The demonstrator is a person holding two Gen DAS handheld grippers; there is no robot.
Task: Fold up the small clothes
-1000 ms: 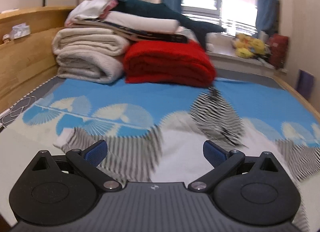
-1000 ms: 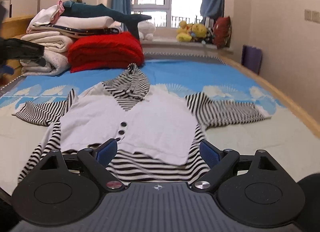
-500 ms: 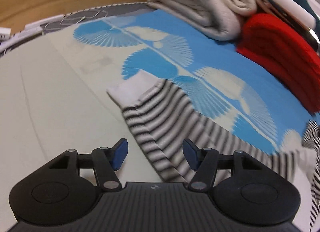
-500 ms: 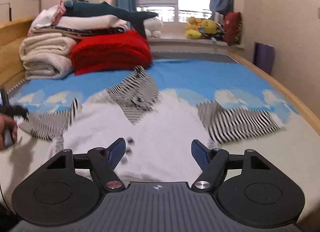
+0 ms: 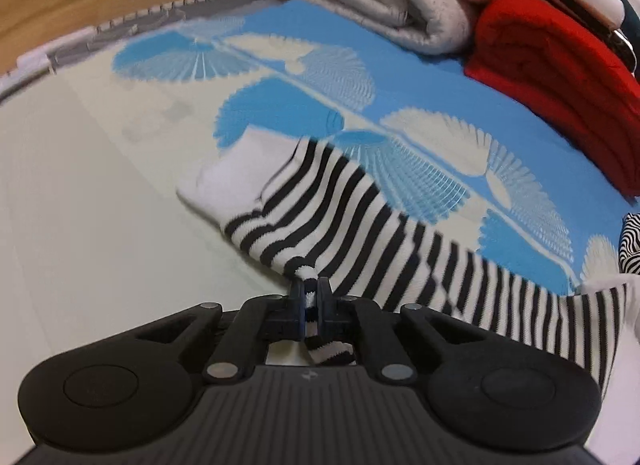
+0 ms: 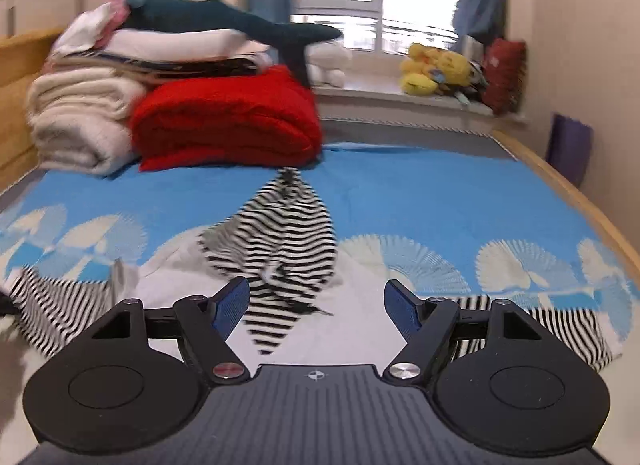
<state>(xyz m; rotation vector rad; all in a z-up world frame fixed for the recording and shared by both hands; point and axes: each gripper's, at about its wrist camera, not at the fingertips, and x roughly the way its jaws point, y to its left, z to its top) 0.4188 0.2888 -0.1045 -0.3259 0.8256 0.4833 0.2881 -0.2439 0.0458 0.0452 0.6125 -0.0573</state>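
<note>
A small hooded top with black-and-white striped sleeves lies spread on the bed sheet (image 5: 100, 205). In the left wrist view my left gripper (image 5: 310, 293) is shut on a pinched fold of the striped sleeve (image 5: 340, 201), a short way from its white cuff (image 5: 236, 177). In the right wrist view my right gripper (image 6: 316, 305) is open above the top's white chest (image 6: 356, 329). The striped hood (image 6: 280, 241) lies just ahead of its fingers, and nothing is between them. The other striped sleeve (image 6: 560, 325) stretches to the right.
A red folded blanket (image 6: 224, 125) and cream blankets (image 6: 76, 117) are stacked at the head of the bed, with a plush shark (image 6: 224, 25) on top. A wooden bed rail (image 6: 560, 185) runs along the right. Soft toys (image 6: 436, 69) sit on the windowsill.
My left gripper came down onto the sleeve near the cuff and closed on a fold of it. The right gripper moved forward over the top toward the hood, jaws slightly narrower.
</note>
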